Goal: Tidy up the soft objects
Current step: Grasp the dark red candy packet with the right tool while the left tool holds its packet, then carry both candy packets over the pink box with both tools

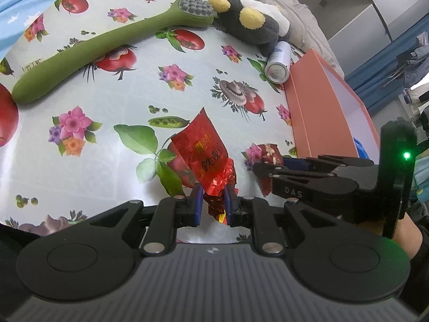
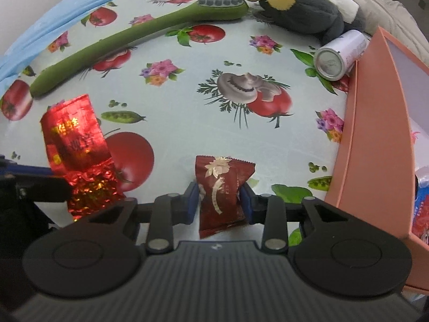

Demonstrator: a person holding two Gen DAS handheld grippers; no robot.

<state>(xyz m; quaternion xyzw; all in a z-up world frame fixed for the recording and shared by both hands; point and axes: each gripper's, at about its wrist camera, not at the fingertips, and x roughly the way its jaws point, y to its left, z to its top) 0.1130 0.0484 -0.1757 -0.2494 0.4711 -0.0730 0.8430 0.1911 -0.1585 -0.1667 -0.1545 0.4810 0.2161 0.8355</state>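
Left gripper (image 1: 211,204) is pinching the crinkled end of a bright red tea packet (image 1: 205,153), held up over the desk (image 1: 107,102). Right gripper (image 2: 219,201) is clamped on a dark red candy packet (image 2: 222,190), just beside the pink box (image 2: 375,134). Plush toy (image 2: 300,10) sits at the far edge.

Glossy crinkled foil tea packet (image 1: 203,155); shiny film candy wrapper (image 2: 222,187); fuzzy plush toy (image 1: 246,21); metal can (image 2: 339,55); glossy printed tablecloth (image 1: 112,102).

The right gripper (image 1: 268,171) arm reads "DAS"; the red foil packet (image 1: 206,155) seemingly shows "铁观音".
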